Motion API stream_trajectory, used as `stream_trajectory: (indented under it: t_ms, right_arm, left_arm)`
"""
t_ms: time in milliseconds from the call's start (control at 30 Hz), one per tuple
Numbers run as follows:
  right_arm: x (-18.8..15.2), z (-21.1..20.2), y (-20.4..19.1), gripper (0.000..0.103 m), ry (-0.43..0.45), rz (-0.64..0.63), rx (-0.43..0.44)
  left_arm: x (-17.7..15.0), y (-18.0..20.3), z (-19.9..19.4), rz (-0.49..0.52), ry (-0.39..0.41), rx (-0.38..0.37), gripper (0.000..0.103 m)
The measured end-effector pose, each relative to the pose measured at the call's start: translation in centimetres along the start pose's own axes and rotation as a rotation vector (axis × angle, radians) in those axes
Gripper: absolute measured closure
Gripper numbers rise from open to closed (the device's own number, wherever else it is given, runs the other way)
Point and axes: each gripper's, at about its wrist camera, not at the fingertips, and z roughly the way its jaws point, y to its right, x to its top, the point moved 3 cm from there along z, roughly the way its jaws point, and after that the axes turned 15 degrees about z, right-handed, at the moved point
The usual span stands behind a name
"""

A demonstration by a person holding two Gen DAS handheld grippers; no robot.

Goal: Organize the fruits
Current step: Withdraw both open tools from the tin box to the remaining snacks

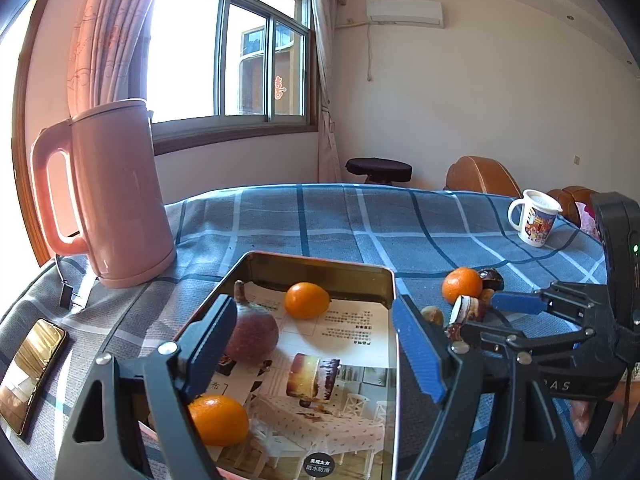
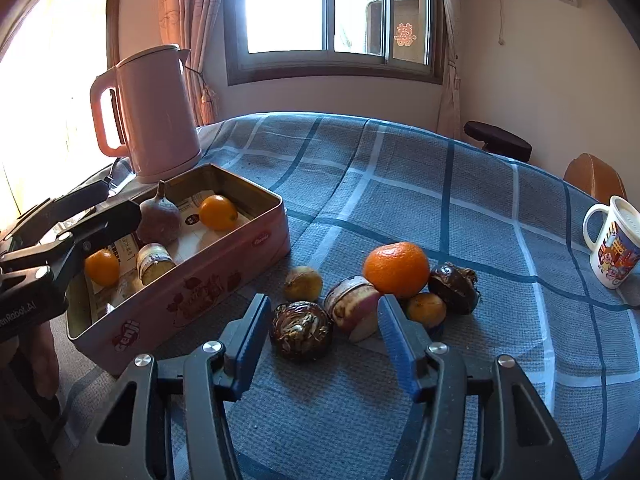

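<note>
A pink tin [image 1: 320, 266] [image 2: 192, 296] holds a purple fruit [image 1: 256, 334], two small oranges [image 1: 306, 300] [image 1: 218, 420] and an apple piece [image 1: 312, 376]. My left gripper [image 1: 314, 348] [image 2: 120, 202] hangs open over the tin with nothing between its pads. On the cloth to the right of the tin lie a dark brown fruit [image 2: 300, 330], an apple wedge [image 2: 354, 308], a big orange [image 2: 396, 268], a small orange [image 2: 426, 308], another dark fruit [image 2: 454, 288] and a yellowish fruit [image 2: 303, 282]. My right gripper [image 2: 326, 344] [image 1: 492, 318] is open just short of the brown fruit and the wedge.
A pink kettle [image 1: 116, 196] [image 2: 156, 116] stands behind the tin at the left. A phone [image 1: 32, 372] lies at the table's left edge. A printed mug [image 1: 534, 218] [image 2: 612, 248] stands far right. A blue checked cloth [image 2: 360, 184] covers the table.
</note>
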Motion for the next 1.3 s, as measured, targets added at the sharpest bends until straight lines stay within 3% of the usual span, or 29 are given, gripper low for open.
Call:
stream_trajectory:
  t_ms: [167, 300, 400, 667, 800, 1067, 1300]
  right_arm:
    - [-0.2, 0.6, -0.7, 0.051, -0.024, -0.031, -0.033]
    - [-0.7, 0.0, -2.1, 0.056, -0.008, -0.076, 0.010]
    - [-1.2, 1.0, -3.0, 0.056, -0.041, -0.124, -0.030]
    - [-1.0, 3.3, -1.8, 0.056, -0.113, -0.126, -0.125]
    - [-0.7, 3.4, -0.8, 0.066, -0.130, -0.073, -0.084]
    - [-0.5, 0.1, -0.4, 0.067, -0.006, -0.040, -0.054]
    - [0.1, -1.6, 4.2, 0.067, 0.077, 0.026, -0.163]
  left_arm:
    - [0.0, -0.2, 0.1, 0.001, 0.001, -0.007, 0.017]
    - [-0.1, -0.6, 0.1, -0.008, 0.003, 0.001, 0.014]
    - [-0.1, -0.7, 0.1, -0.013, 0.001, -0.002, 0.013]
    - [-0.1, -0.4, 0.1, 0.003, -0.001, 0.003, 0.013]
    - [-0.1, -0.4, 0.1, 0.004, 0.002, 0.006, 0.013]
    - [1.0, 2.1, 0.2, 0.058, 0.006, -0.045, 0.013]
    - [2.7, 6.5, 2.1, 0.118, -0.020, -0.142, 0.013]
